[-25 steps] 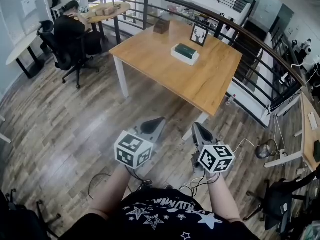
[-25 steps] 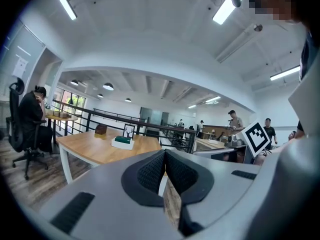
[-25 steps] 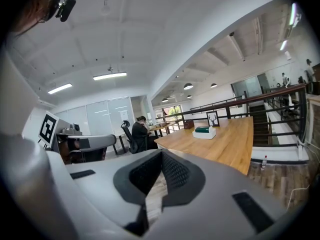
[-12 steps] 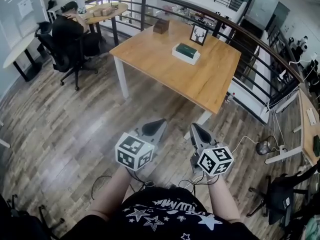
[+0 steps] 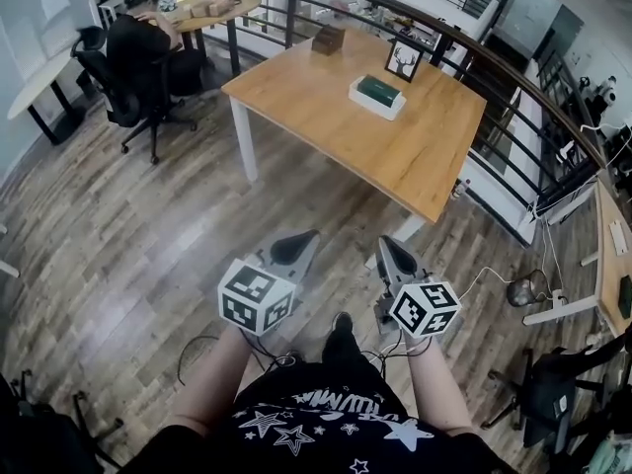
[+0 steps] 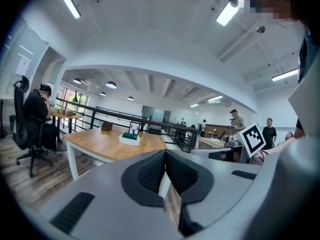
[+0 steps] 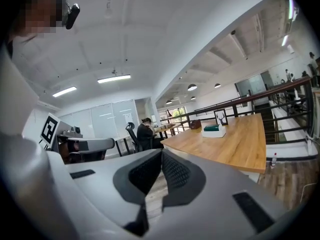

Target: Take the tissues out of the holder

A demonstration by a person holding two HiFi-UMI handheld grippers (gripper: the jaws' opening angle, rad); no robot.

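Left gripper (image 5: 294, 248): jaws pressed together with nothing between them, held low in front of the person, over the floor (image 5: 148, 255).
Right gripper (image 5: 393, 256): jaws likewise pressed together and empty, level with the left one and just beside it.
Table (image 5: 326, 117): ahead, well apart from both grippers, with bare floor between.
Holder (image 5: 376, 96): white with a dark green top, on the far part of the table, near the frame (image 5: 403, 60). The tissues themselves are too small to make out.
Box (image 5: 328, 39): brown, at the far edge, apart from the holder.
Stage: judged to be the approach, with no tissue out yet.
Risk, jaws: they must spread before the reach, or closed tips would only shove the holder along the smooth top.
Risk, pull: the holder looks light, so tugging with one gripper could lift or drag it. The other gripper likely needs to brace it.
Risk, frame: it stands close behind, and a long reach could knock it over.
Count: two grippers, one holder, one frame, one box, one table in reach, and one seated person (image 5: 138, 38) at another table.
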